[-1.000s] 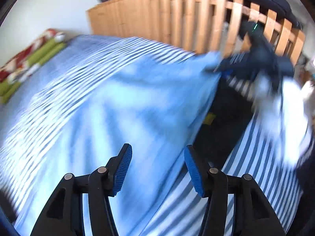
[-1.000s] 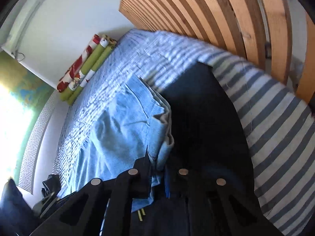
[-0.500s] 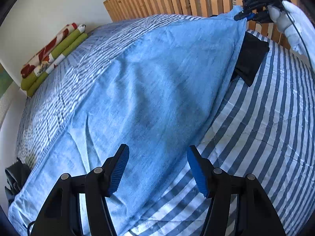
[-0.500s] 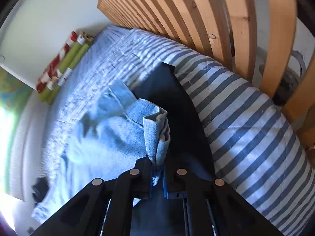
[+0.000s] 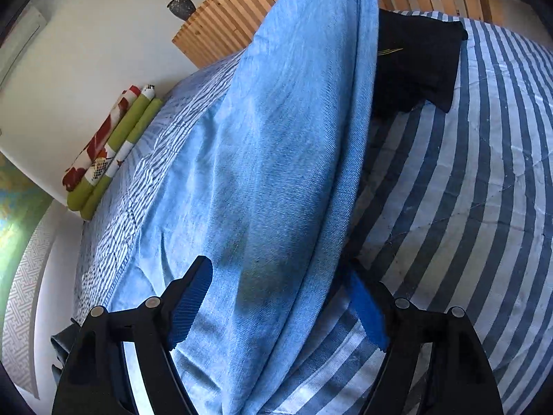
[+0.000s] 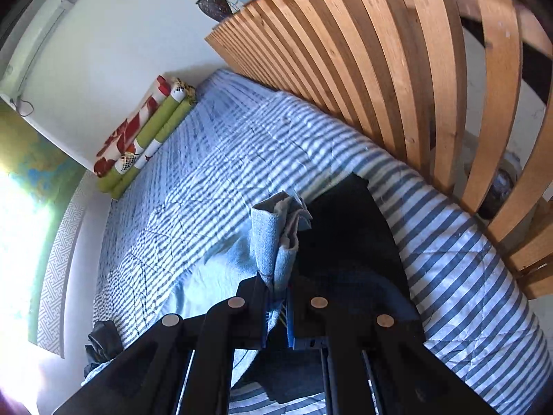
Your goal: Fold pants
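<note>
While the right gripper [image 6: 276, 306] pinches a bunched edge of the pants [image 5: 276, 173], the left gripper [image 5: 276, 304] is opening around the cloth lower down.

Right jaws pressed together on the denim, fold sticking up just past the tips. Left jaws spread and still widening, blue pads [image 5: 191, 302] either side of the hanging fabric, not pressing it. Pants stretch up from the striped bed [image 5: 484, 173] toward the slatted headboard [image 6: 380, 69], lower end lying on the cover. Beyond them a black garment [image 5: 418, 58] on the bed near the headboard, rolled green-and-red bedding [image 6: 145, 138] against the far wall.
</note>
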`<state>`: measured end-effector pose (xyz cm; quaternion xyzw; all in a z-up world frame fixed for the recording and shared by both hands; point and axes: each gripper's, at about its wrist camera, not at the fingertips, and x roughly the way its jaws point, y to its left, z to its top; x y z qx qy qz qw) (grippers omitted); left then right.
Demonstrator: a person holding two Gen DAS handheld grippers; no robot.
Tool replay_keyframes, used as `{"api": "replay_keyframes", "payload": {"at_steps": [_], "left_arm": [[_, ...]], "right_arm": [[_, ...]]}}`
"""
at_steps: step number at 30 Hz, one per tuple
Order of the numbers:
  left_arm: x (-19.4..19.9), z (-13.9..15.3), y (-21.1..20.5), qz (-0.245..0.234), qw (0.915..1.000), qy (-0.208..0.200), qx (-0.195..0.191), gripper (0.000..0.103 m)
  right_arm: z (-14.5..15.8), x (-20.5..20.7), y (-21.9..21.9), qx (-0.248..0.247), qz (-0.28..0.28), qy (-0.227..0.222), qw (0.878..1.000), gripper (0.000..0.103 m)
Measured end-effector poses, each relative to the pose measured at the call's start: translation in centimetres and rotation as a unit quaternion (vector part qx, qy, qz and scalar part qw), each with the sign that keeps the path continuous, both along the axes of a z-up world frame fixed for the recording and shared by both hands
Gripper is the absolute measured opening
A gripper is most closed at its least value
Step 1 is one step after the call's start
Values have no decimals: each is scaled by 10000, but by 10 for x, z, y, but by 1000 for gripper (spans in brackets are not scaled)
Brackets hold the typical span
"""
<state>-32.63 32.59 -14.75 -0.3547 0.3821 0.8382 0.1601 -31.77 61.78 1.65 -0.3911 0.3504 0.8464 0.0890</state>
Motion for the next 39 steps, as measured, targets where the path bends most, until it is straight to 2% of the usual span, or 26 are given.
{"api": "replay_keyframes", "payload": {"at_steps": [1, 2, 3, 4, 6, 9, 11, 12, 13, 14, 16, 18, 21, 22, 24, 27, 29, 32, 34, 36, 37, 38, 39], "left_arm": [[-2, -2, -2, 39, 9999, -19, -103, 34], [-5, -2, -5, 195, 9996, -83, -193, 10], [-7, 4, -11, 297, 9994, -152, -85, 3], [-5, 15, -18, 327, 9988, -311, 211, 3], [13, 42, -29, 347, 9970, -404, 569, 3], [55, 73, -33, 14, 9962, -473, 729, 3], [89, 86, -30, -276, 9959, -501, 701, 3], [107, 88, -28, -439, 9957, -494, 652, 4], [120, 85, -25, -562, 9944, -624, 648, 10], [130, 78, -22, -696, 9910, -923, 677, 16], [147, 65, -18, -875, 9840, -1415, 630, 51], [169, 64, -24, -870, 9815, -1529, 750, 62], [179, 85, -63, -427, 9797, -1579, 1160, 66], [178, 92, -83, -184, 9790, -1561, 1295, 72], [183, 103, -138, 567, 9741, -1467, 1627, 76], [188, 114, -246, 2018, 9496, -1245, 2051, 76], [192, 113, -317, 2870, 9312, -976, 2024, 76], [196, 99, -399, 3643, 8982, -1065, 2217, 76], [200, 89, -432, 3902, 8803, -1111, 2457, 76], [205, 75, -446, 3937, 8586, -1386, 2976, 77], [205, 70, -447, 3916, 8522, -1436, 3159, 78], [203, 64, -443, 3790, 8524, -1485, 3284, 79], [205, 60, -437, 3679, 8567, -1456, 3309, 80]], "right_arm": [[7, 3, -2, 50, -6, 32, 10000, 7], [13, 5, -4, 117, -7, 53, 9999, 7], [18, 7, -6, 201, -14, 65, 9998, 7], [22, 12, -8, 291, -16, 59, 9996, 7], [25, 27, -11, 408, 28, -3, 9992, 7], [24, 66, -6, 555, 5, -103, 9984, 7], [21, 104, -1, 594, -27, -153, 9981, 7], [16, 127, 2, 648, -78, -195, 9977, 7], [9, 150, 3, 748, -131, -265, 9968, 7], [0, 171, 4, 865, -208, -362, 9954, 7], [-31, 206, 3, 1114, -305, -767, 9903, 7], [-68, 223, 5, 1094, -230, -1213, 9863, 8], [-110, 232, 5, 1124, -22, -1850, 9763, 15], [-112, 235, 2, 1372, -6, -1952, 9711, 20], [-101, 240, -2, 1691, -25, -1881, 9675, 24], [-68, 248, -13, 2347, -161, -1693, 9571, 27], [-46, 251, -24, 2675, -210, -1506, 9515, 28], [-23, 240, -57, 2585, 338, -1126, 9588, 28], [-18, 225, -97, 2560, 887, -890, 9585, 28], [-16, 214, -144, 2495, 1477, -658, 9548, 30], [-18, 206, -166, 2434, 1754, -567, 9523, 31], [-21, 200, -188, 2369, 2001, -512, 9493, 32], [-27, 197, -206, 2283, 2208, -476, 9470, 32]]}}
